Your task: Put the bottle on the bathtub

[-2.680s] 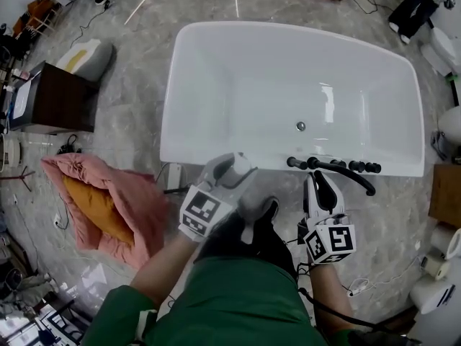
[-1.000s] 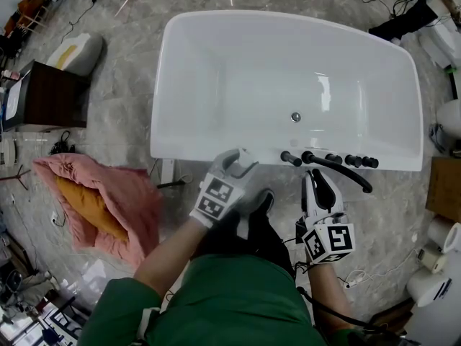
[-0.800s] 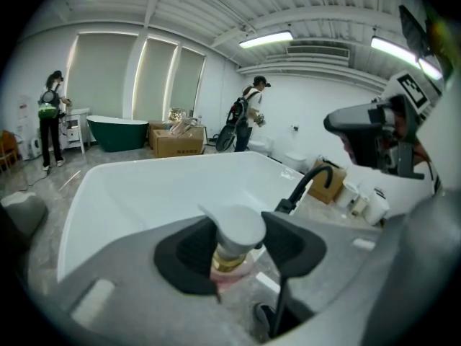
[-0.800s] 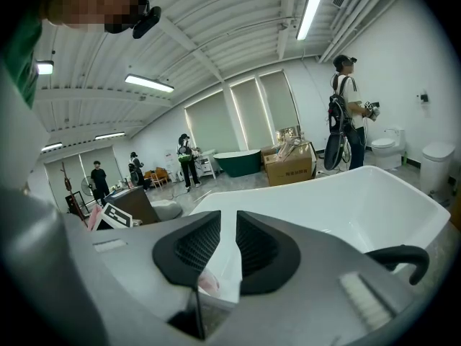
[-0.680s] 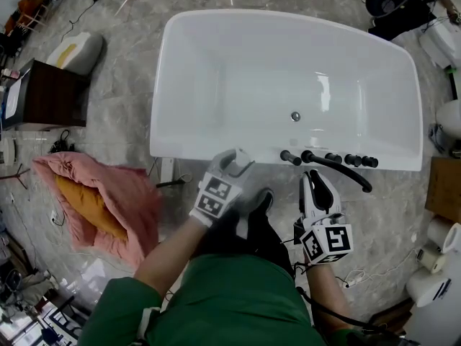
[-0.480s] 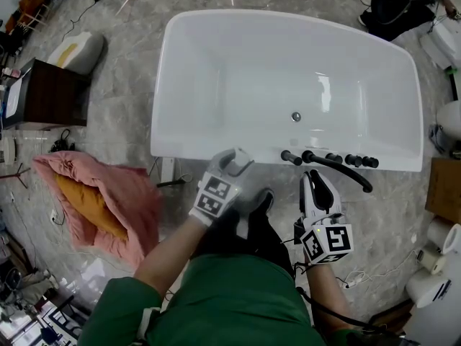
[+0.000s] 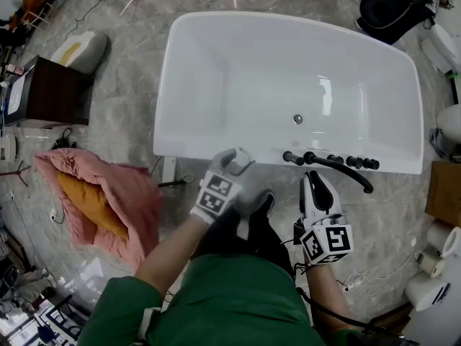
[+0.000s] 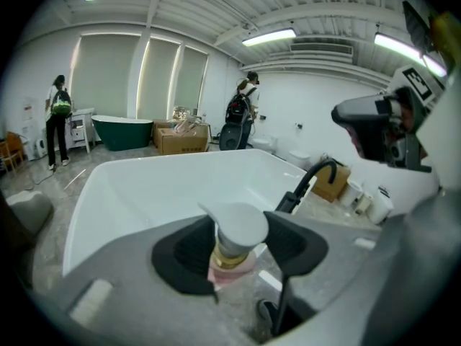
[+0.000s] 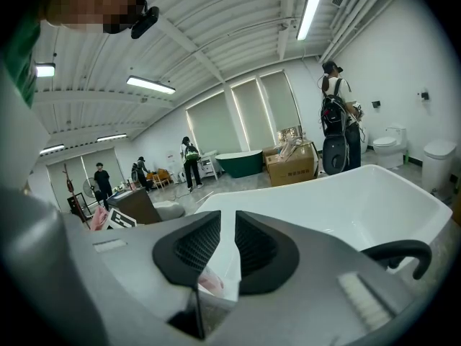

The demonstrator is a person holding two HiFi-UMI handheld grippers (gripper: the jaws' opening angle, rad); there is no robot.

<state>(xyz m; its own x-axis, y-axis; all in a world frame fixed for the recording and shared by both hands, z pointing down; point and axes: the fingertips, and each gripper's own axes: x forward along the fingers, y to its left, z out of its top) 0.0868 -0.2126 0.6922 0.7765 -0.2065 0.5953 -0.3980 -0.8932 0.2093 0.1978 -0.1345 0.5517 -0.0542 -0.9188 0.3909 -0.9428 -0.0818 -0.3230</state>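
Note:
A pump bottle (image 8: 232, 229) with a grey cap, gold collar and pink body sits between the dark pads of my left gripper (image 8: 234, 249), which is shut on it. In the head view the left gripper (image 7: 232, 166) holds the bottle (image 7: 238, 160) upright just at the near rim of the white bathtub (image 7: 189, 144). My right gripper (image 7: 318, 183) hangs a little nearer than the rim, below the black faucet (image 7: 333, 163). Its jaws (image 9: 228, 242) stand almost together with only a thin slit and nothing in it.
A black faucet set (image 8: 308, 182) stands on the tub's near rim to the right of the bottle. A pink quilt (image 7: 108, 206) lies on the floor at the left, a dark cabinet (image 7: 47, 92) behind it. People stand far off (image 8: 56, 121).
Since 2.7 s ago my left gripper has carried the bottle up to the tub's near rim. Over the last second both grippers have hardly moved.

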